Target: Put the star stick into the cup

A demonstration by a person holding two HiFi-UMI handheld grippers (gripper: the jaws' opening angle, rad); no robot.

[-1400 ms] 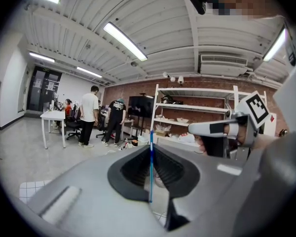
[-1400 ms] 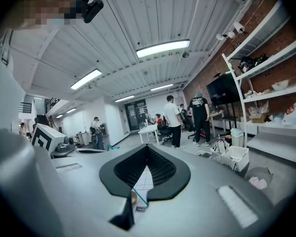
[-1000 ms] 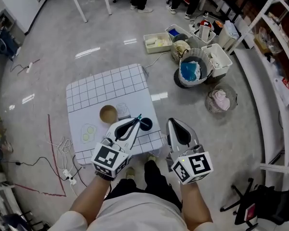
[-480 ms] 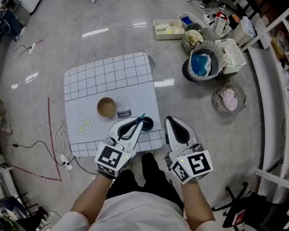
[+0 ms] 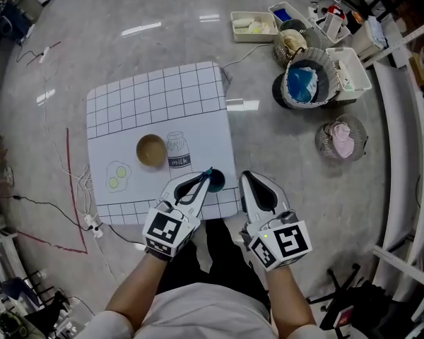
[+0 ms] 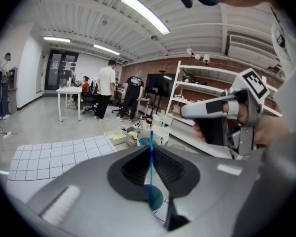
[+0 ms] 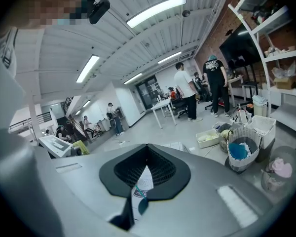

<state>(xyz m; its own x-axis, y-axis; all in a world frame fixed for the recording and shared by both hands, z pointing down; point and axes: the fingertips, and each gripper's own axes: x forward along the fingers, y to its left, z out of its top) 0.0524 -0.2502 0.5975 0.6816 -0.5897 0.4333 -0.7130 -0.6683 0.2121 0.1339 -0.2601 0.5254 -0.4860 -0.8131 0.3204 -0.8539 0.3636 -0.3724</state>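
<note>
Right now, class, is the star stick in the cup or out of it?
Out. The star stick is clamped between the left gripper's shut jaws, apart from the cup standing on the table.

Head cam looks steeply down; L/R cams sit low, face fwd; all share checked mat [image 5: 155, 97].

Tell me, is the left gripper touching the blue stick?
Touching. In the left gripper view the left gripper is shut on the stick, which runs up between the jaws and pokes past their tips.
</note>
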